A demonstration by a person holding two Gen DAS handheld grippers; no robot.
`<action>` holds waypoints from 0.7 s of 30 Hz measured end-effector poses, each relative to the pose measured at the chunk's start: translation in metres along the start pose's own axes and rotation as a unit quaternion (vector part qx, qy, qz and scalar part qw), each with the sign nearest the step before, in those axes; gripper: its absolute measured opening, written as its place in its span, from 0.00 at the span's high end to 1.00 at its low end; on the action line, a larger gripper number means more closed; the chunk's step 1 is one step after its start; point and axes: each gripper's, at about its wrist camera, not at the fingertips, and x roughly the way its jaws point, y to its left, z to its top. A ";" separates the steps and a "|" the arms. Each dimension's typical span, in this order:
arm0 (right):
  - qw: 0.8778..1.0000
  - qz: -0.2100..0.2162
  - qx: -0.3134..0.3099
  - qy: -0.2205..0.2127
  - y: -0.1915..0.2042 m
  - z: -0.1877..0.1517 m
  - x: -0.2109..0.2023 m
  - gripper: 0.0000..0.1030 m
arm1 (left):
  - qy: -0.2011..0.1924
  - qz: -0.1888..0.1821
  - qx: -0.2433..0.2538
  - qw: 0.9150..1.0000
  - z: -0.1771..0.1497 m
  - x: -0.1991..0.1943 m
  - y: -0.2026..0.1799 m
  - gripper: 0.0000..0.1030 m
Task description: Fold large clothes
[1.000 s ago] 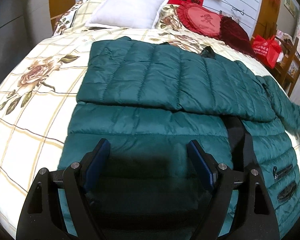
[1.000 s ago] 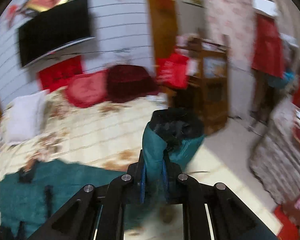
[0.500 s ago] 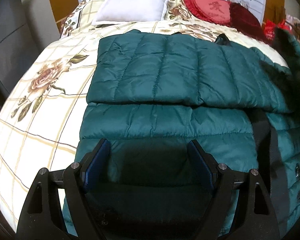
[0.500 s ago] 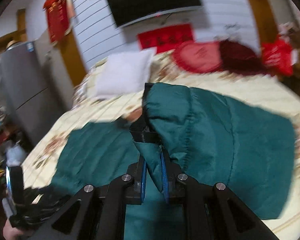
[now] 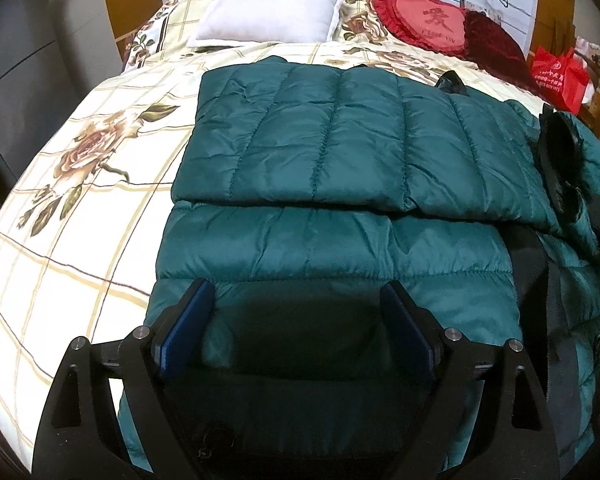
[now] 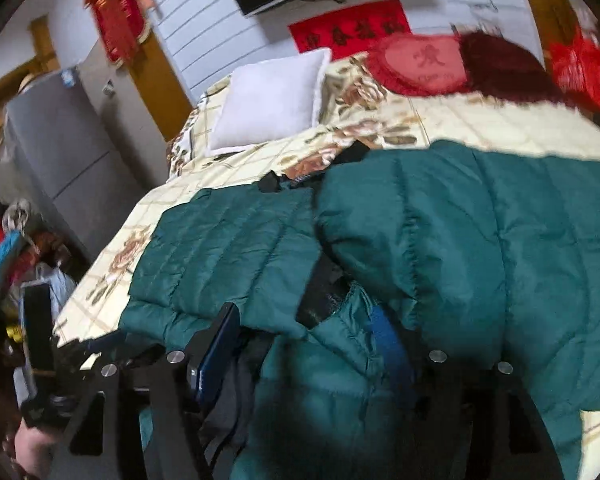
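Sleeve (image 6: 440, 240) has been swung over from the bedside and laid across the green puffer jacket (image 5: 320, 152) on the bed (image 5: 80, 208). Right tongs (image 6: 304, 344) are opening, fabric loose between them; left tongs (image 5: 296, 320) are spread wide, opening, nothing gripped. Second sleeve fold judged complete.

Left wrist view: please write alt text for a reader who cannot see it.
A dark green quilted jacket lies partly folded on a floral bedspread, with the left gripper open low over its near edge, jaws widening. A white pillow and red cushion sit behind.
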 end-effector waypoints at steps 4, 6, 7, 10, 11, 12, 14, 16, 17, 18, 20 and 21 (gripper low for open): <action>0.994 -0.102 -0.048 0.009 0.015 -0.011 -0.025 0.35 | -0.038 -0.040 -0.007 0.998 -0.002 -0.019 0.004 0.16; 0.984 -0.165 -0.064 0.026 0.014 -0.025 -0.035 0.32 | -0.051 -0.056 0.001 0.997 0.000 -0.030 -0.001 0.16; 0.980 -0.184 -0.064 0.042 0.010 -0.034 -0.039 0.31 | -0.052 -0.061 0.009 0.997 0.004 -0.037 -0.009 0.16; 0.974 -0.209 -0.053 0.074 -0.005 -0.046 -0.046 0.31 | -0.056 -0.079 0.049 0.994 0.017 -0.053 -0.042 0.16; 0.970 -0.221 -0.054 0.084 -0.012 -0.051 -0.049 0.31 | -0.057 -0.090 0.066 0.992 0.023 -0.059 -0.059 0.16; 0.968 -0.229 -0.056 0.088 -0.017 -0.055 -0.051 0.28 | -0.055 -0.104 0.077 0.990 0.028 -0.062 -0.074 0.16; 0.967 -0.232 -0.055 0.093 -0.028 -0.063 -0.056 0.15 | -0.046 -0.128 0.095 0.986 0.040 -0.064 -0.107 0.16; 0.969 -0.224 -0.040 0.100 -0.039 -0.067 -0.059 0.05 | -0.041 -0.153 0.111 0.981 0.050 -0.062 -0.140 0.16; 0.972 -0.210 -0.025 0.102 -0.045 -0.066 -0.059 0.04 | -0.040 -0.166 0.115 0.979 0.055 -0.060 -0.151 0.16; 0.974 -0.200 -0.011 0.103 -0.051 -0.066 -0.059 0.02 | -0.038 -0.182 0.119 0.975 0.059 -0.056 -0.163 0.16; 0.977 -0.185 0.012 0.108 -0.060 -0.068 -0.059 0.00 | -0.034 -0.185 0.125 0.974 0.067 -0.047 -0.181 0.16; 0.978 -0.179 0.020 0.109 -0.062 -0.070 -0.060 0.00 | -0.032 -0.175 0.128 0.976 0.073 -0.039 -0.189 0.16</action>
